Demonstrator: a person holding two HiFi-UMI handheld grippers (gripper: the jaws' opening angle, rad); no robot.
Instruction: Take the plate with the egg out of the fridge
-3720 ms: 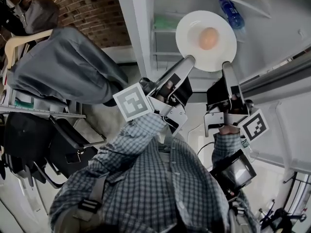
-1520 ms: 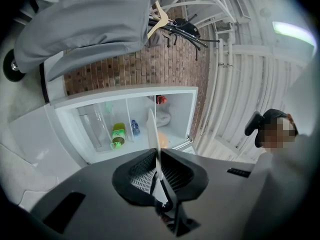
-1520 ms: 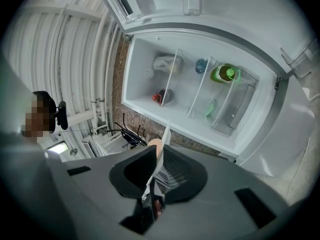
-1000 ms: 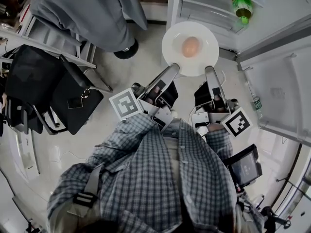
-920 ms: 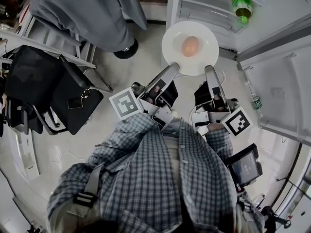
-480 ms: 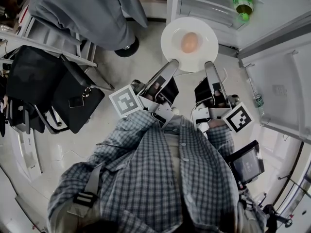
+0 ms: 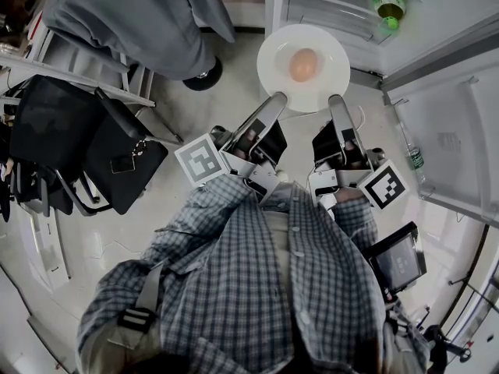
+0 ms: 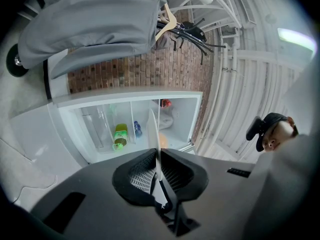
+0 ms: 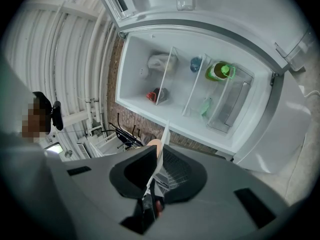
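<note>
- The plate [image 7: 274, 53] is hanging in the air in front of the person, above the floor [image 7: 195, 123], and it is not resting on any shelf.
- The egg [image 7: 303, 65] is lying near the middle of the plate and nothing is holding it in place.
- The left gripper [image 7: 276, 101] is clamping the near left part of the rim. In the left gripper view the thin edge of the plate is standing between the two jaws, and the pads are pressing on it from both sides.
- The right gripper [image 7: 336, 102] is gripping the near right part of the rim in the same way. In the right gripper view the egg is showing just behind the closed jaws.
- The fridge [image 7: 327, 10] is standing open just beyond the plate, with a green bottle [image 7: 387, 2] sitting inside it.
- I am judging that the main part of the task is already done, because the plate with the egg is looking clear of the fridge opening.
- What is remaining is probably only to bring the plate a little farther away and to find a place for it. No such place is showing in the views, and the task is not asking for one.
- The door is not closed yet, but the task is not asking for that either.
</note>
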